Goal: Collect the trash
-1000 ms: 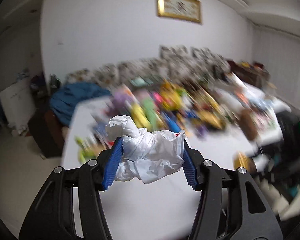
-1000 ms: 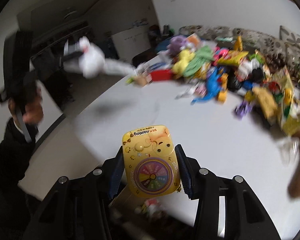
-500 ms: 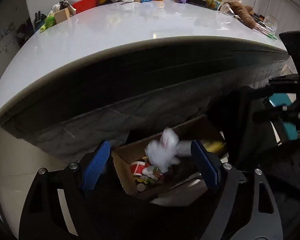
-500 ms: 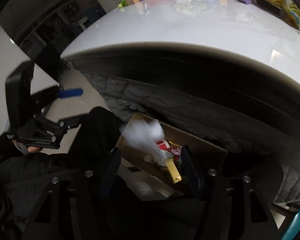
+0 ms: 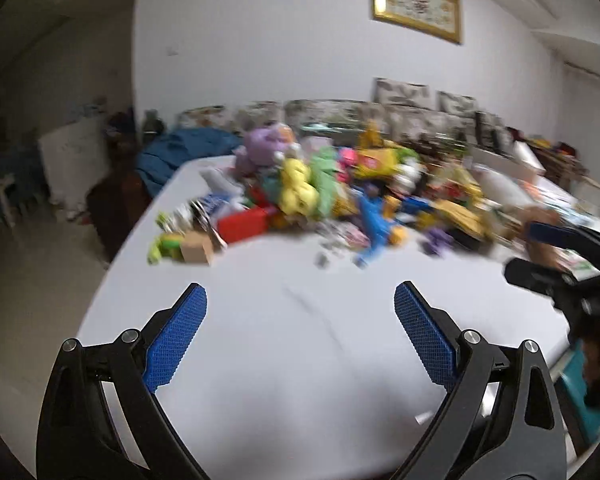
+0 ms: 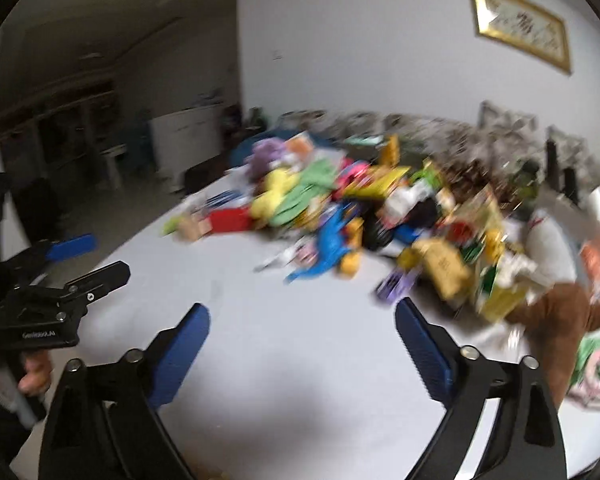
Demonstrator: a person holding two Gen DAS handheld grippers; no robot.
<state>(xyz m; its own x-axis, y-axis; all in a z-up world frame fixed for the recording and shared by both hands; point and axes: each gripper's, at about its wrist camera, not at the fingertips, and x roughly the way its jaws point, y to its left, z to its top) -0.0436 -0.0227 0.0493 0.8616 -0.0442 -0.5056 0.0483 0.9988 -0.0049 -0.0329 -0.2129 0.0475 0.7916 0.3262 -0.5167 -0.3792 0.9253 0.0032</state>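
Both grippers moved: half a second back you had them aimed down at the cardboard box under the counter's near edge, dropping the white crumpled wad and the yellow packet; now both views look across the counter top again. A second ago the left gripper (image 5: 300, 332) was clamped on the wad and the right gripper (image 6: 302, 348) on the yellow packet; both jaws have just been opening and now stand spread wide, nothing between the blue pads, only bare white counter (image 5: 300, 380) showing through the gap. That fits a drop-and-return: you keep the jaws released because the next pick has not been chosen yet. Box and the two dropped items are out of view now, presumably below the near edge. Remaining trash sits in the mixed pile (image 5: 340, 200) along the far half of the counter, well apart from both grippers; the near half is clear. Frames are motion-blurred, so I can't sort trash from toys reliably: the yellow-green plush lump (image 5: 296, 192), red box (image 5: 244, 226) and small cardboard carton (image 5: 196, 248) toward the far left corner, a blue toy (image 6: 332, 248) mid-pile, a brown plush (image 6: 556, 312) at the right edge just beside your right gripper. In the right view your left gripper hangs off the left edge with a hand (image 6: 36, 372) on its grip. Likely next: reach to the pile's near fringe, where loose wrappers seem to lie.
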